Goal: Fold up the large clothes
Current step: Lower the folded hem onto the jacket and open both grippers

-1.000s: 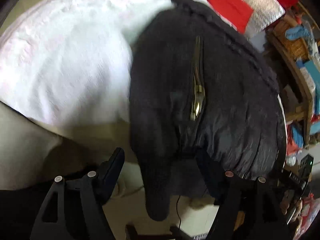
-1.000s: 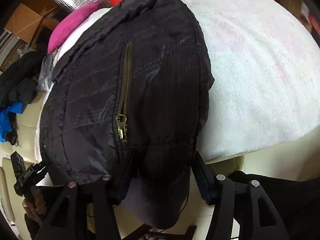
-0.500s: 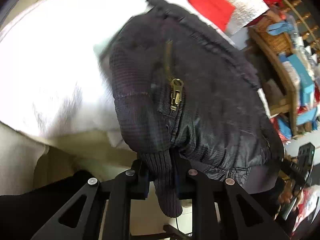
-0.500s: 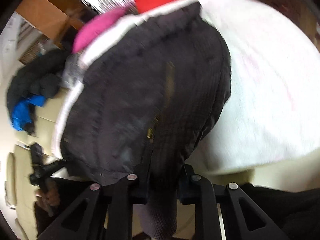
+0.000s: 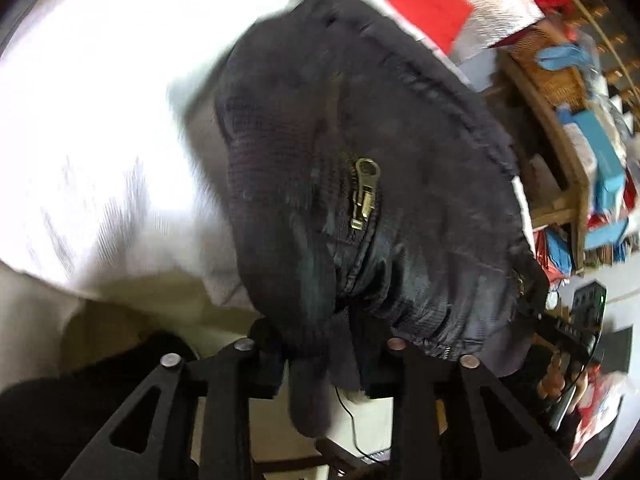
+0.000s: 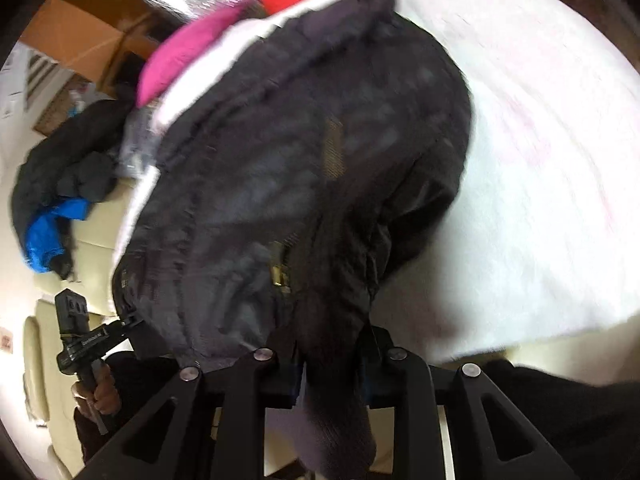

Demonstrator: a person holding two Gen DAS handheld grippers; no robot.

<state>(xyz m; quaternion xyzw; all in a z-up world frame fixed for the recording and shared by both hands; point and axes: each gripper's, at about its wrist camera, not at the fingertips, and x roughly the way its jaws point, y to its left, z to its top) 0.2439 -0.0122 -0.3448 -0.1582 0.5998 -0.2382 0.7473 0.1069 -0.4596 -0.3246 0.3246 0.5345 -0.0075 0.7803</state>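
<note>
Jacket (image 5: 400, 184), black and puffy, fills the middle of both frames on the white blanket (image 5: 100, 140). It looks soft and light. Left gripper (image 5: 320, 360) and right gripper (image 6: 328, 360) have jaws just eased wider, pinching its knit cuffs.

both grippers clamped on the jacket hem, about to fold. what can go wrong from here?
1. Both the left gripper and right gripper pinch only the ribbed hem of the black jacket, so the bulky fabric could slip out.
2. The brass zipper pull hangs loose and may snag.
3. The white blanket underneath could drag along.
</note>
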